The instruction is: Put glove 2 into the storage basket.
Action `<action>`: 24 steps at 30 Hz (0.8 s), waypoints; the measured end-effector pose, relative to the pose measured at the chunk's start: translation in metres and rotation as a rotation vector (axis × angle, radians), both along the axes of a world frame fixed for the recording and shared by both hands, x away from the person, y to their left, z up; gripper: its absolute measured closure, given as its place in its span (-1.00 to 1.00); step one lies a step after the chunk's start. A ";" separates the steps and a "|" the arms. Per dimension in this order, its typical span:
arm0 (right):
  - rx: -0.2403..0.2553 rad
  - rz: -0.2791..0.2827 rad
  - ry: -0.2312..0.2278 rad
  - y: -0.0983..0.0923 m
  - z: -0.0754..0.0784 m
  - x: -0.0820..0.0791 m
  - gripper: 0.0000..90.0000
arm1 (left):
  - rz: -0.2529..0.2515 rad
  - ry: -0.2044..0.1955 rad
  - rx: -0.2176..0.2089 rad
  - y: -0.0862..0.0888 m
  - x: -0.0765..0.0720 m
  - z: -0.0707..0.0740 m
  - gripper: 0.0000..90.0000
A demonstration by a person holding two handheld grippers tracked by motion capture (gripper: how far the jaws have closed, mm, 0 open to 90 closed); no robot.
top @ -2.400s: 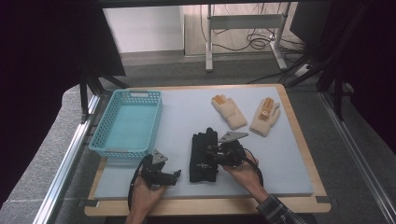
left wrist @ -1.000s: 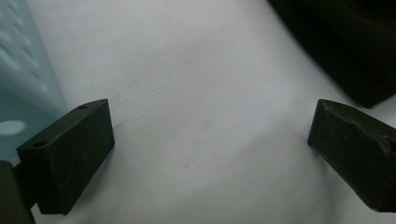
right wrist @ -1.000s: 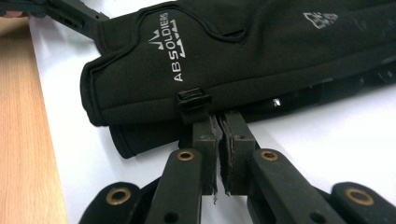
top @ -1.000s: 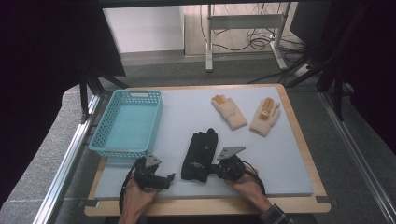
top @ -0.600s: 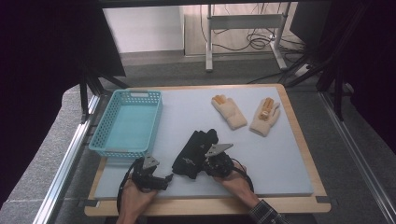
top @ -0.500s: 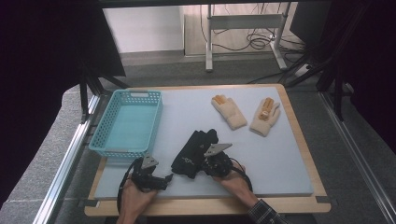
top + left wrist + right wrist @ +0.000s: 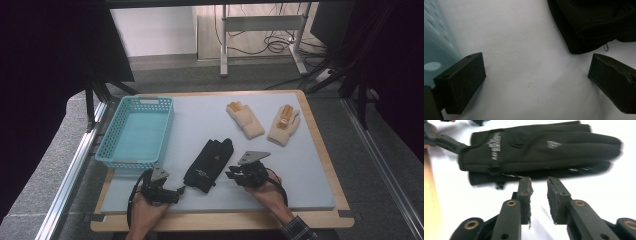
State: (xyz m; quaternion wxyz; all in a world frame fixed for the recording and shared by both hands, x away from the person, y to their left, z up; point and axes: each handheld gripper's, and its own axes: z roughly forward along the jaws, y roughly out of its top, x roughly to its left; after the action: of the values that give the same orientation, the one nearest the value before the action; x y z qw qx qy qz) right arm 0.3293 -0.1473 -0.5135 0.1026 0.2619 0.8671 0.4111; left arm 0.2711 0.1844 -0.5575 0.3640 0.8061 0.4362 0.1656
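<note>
A pair of black gloves (image 7: 210, 163) lies stacked and tilted on the pale mat (image 7: 200, 120), cuffs toward the front edge. My right gripper (image 7: 230, 175) hovers just right of them. In the right gripper view its jaws (image 7: 539, 180) have just been opening and stand slightly apart with nothing between them, the black gloves (image 7: 536, 147) lying just beyond the tips. My left gripper (image 7: 179, 192) rests at the front left. Its jaws (image 7: 536, 60) are wide open over bare mat, with a black glove cuff (image 7: 596, 22) close to the right jaw.
A light blue basket (image 7: 135, 130) stands at the left of the mat, its wall (image 7: 436, 45) beside my left jaw. Two cream gloves with orange fingertips (image 7: 245, 120) (image 7: 284, 125) lie at the back right. The wooden board's edge (image 7: 220, 220) runs along the front.
The black gloves were swung from upright to tilted. The right gripper has since let go of them, drawn back to the right, and its jaws have parted. The left gripper stayed put.
</note>
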 end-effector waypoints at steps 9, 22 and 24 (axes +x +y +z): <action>-0.016 -0.118 -0.012 -0.048 0.002 0.004 0.12 | 0.005 0.003 -0.001 0.000 0.000 0.000 -0.98; -0.037 -0.274 -0.051 -0.099 -0.008 0.008 -0.21 | 0.007 0.004 -0.003 0.000 0.000 0.000 -0.97; -0.043 -0.286 -0.055 -0.102 -0.010 0.009 -0.24 | 0.007 0.004 -0.003 0.000 0.000 0.000 -0.97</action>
State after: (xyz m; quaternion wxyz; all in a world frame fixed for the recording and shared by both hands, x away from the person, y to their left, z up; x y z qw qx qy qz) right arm 0.3382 -0.2496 -0.5233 0.1896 0.3692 0.8264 0.3806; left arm 0.2715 0.1841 -0.5573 0.3638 0.8044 0.4399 0.1645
